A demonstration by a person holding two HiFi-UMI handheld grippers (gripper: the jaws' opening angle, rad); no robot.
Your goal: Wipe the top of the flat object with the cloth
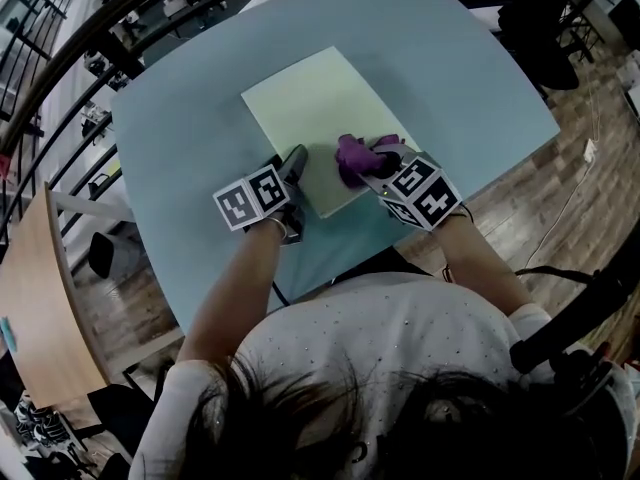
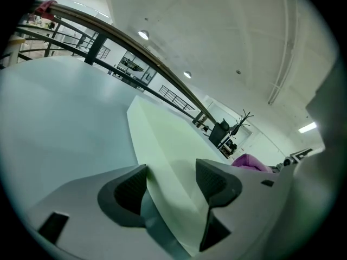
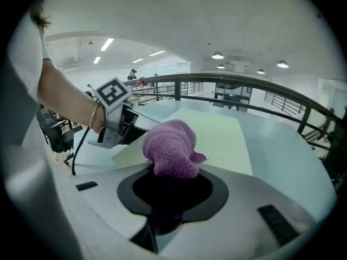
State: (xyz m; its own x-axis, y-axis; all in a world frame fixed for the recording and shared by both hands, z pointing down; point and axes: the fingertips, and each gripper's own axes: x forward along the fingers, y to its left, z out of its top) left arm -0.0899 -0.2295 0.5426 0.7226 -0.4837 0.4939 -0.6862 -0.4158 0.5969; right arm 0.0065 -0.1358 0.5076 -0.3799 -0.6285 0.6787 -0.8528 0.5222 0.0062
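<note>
**Cloth on the board, wiping seems in hand**

The right gripper (image 1: 388,161) has its jaws pinched on a bunched purple cloth (image 1: 352,158), which rests on the near end of the pale green flat board (image 1: 310,108) on the blue worktop (image 1: 450,78). The left gripper (image 1: 297,158) has its jaws spread, straddling the board's near-left edge. The board's long axis runs away from the person, slanting left. The next move is probably a sweep of the cloth along that axis toward the far end.

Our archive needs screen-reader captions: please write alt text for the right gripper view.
The right gripper is shut on a purple knitted cloth, over a pale green flat board on a light blue table. Beyond, the left gripper sits at the board's edge.
</note>
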